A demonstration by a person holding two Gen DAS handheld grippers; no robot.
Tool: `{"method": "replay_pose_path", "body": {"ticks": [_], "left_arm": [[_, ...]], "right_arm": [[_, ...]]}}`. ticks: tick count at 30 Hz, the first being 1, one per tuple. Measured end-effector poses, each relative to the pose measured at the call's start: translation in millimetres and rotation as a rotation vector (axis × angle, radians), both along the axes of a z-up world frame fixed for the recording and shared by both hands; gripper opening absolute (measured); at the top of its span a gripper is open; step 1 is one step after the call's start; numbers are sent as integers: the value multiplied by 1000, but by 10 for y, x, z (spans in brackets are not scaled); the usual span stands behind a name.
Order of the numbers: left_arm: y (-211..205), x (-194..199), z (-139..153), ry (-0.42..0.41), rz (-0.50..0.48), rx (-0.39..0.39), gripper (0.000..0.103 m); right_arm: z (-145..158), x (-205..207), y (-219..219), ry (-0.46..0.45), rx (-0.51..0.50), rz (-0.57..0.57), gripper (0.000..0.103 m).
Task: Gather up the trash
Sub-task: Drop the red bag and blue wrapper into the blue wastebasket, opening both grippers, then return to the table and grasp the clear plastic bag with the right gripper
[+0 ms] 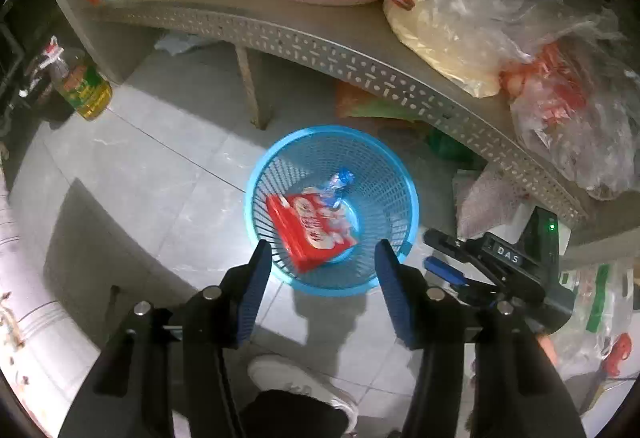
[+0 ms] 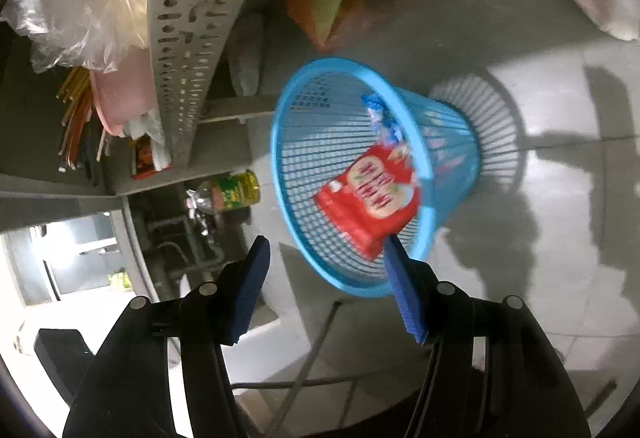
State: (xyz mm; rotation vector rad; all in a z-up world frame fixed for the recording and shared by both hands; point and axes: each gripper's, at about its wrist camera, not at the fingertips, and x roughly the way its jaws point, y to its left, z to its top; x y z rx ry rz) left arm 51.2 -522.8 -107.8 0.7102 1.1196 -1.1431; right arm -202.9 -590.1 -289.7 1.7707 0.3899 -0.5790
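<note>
Hovering over the blue basket (image 1: 332, 210), I had both grippers empty and aimed down at it. Left gripper (image 1: 322, 278): jaws apart, nothing between the pads, only the basket mouth visible through the gap. Right gripper (image 2: 326, 278): jaws also apart and holding nothing; its right-hand pad overlapped the basket rim in the right wrist view, but I could not tell whether it touched.

Trash location: 2 pieces sat inside the basket on the tiled floor (image 1: 160, 178): a red box (image 1: 310, 232), propped at a slant against the mesh wall, and a crumpled blue-and-clear wrapper (image 1: 338, 184) beside it, toward the far wall. I judged the open jaws over the mouth consistent with a drop, the basket standing just out from the tabletop (image 1: 280, 34) where both hands could reach it.

Hard to read:
- Right wrist view was motion-blurred; box print illegible.
- Whether the wrapper rested on the box or only beside it, unclear.
- Under the tabletop, an orange and green bundle (image 1: 372, 102) was half hidden by the perforated edge.
- A bottle of yellow liquid (image 1: 82, 86) stood on the floor at left, partly in shadow.
- My shoe (image 1: 300, 384) was cut off by the gripper body.
- Plastic bags (image 1: 520, 34) on the tabletop had contents I could not make out.
</note>
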Motion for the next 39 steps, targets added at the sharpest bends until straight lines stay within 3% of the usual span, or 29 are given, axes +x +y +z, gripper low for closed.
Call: {"method": "replay_pose_path", "body": {"ticks": [5,9,13,18,25,30,35,39], "left_arm": [[324,74,353,18,28,-60,52],[725,58,733,27,41,-145,59],[1393,-62,1120,39,60,-258,65],[2244,-256,1321,-14,84,-339,69],[3541,-338,1286,-217,280,-351,69],[4282,-361,1255,-325,417,-345,69],[4791,-360,1309,-413,487,-400,69],[5013,-253,1268,-466,540,-378,70]], "right_arm": [[124,-274,88,21,-26,-1,58],[366,-368,216,40,-77,34,62],[646,-312,410,29,-129,94,65],[1142,-70,636,2,-259,226,68],[1938,636,1077,-13,-488,520,76],[2359,1279,1696,-83,-628,755,80],[2469,1952,2374,-172,-600,966,81],[2411,2455,2910,-126,-559,1099,82]]}}
